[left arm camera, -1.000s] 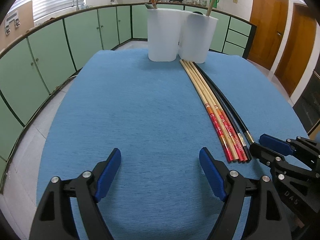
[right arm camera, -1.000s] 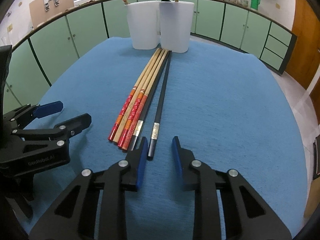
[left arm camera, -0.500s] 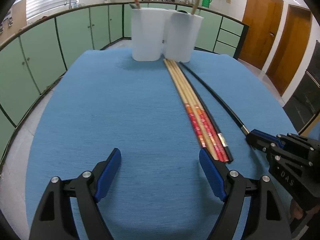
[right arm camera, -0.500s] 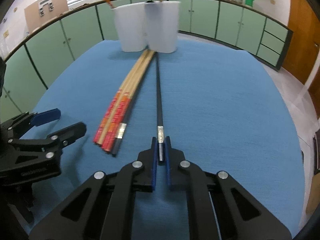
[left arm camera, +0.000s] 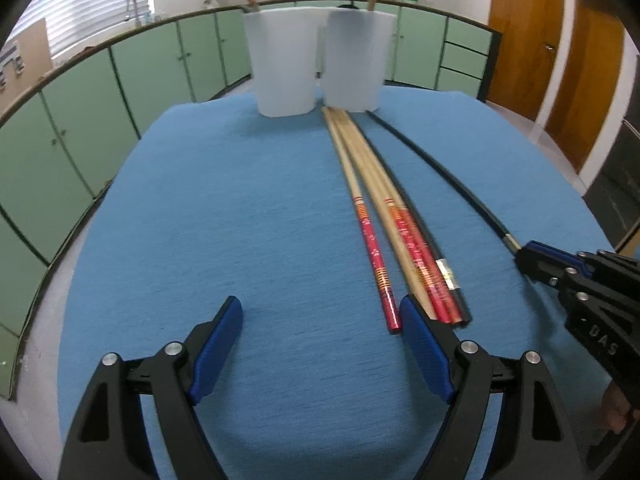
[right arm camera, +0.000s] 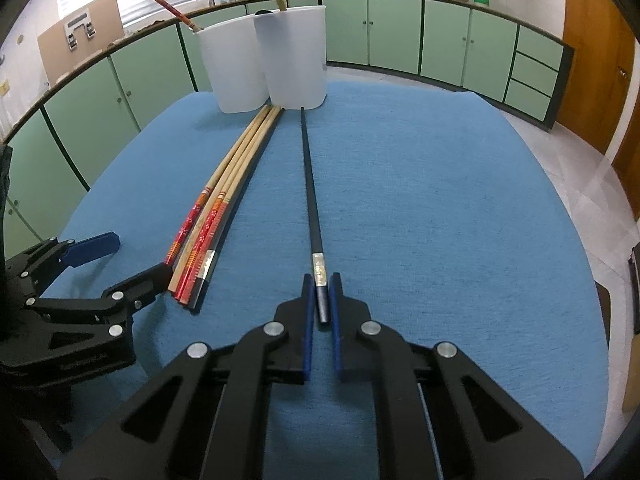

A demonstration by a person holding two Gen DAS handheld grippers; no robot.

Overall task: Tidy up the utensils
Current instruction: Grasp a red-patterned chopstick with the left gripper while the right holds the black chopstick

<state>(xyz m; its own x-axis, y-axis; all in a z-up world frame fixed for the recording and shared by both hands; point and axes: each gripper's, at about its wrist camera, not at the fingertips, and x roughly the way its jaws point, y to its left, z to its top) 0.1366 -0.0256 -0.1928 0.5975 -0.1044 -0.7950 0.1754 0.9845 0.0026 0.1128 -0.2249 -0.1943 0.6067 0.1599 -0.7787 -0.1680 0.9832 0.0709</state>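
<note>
Two white cups (left arm camera: 284, 64) (right arm camera: 294, 56) stand together at the far end of the blue cloth (left arm camera: 240, 220); each holds one chopstick. My right gripper (right arm camera: 321, 286) is shut on the near end of a black chopstick (right arm camera: 310, 184), which points toward the cups and also shows in the left wrist view (left arm camera: 448, 176). A bundle of wooden, red-ended chopsticks and one black chopstick (left arm camera: 404, 232) (right arm camera: 218, 204) lies on the cloth. One red-ended chopstick (left arm camera: 370, 248) is split a little to the left. My left gripper (left arm camera: 320, 336) is open, its right finger touching the bundle's near ends.
The cloth covers a table with green kitchen cabinets (left arm camera: 80, 120) around it and brown doors (left arm camera: 528, 32) at the right. The right gripper shows at the right edge of the left wrist view (left arm camera: 580, 280); the left gripper shows at the left of the right wrist view (right arm camera: 80, 280).
My right gripper shut on the black chopstick and drew it right, away from the bundle. My left gripper moved right to the bundle's ends; one red-ended chopstick has split off to the left.
</note>
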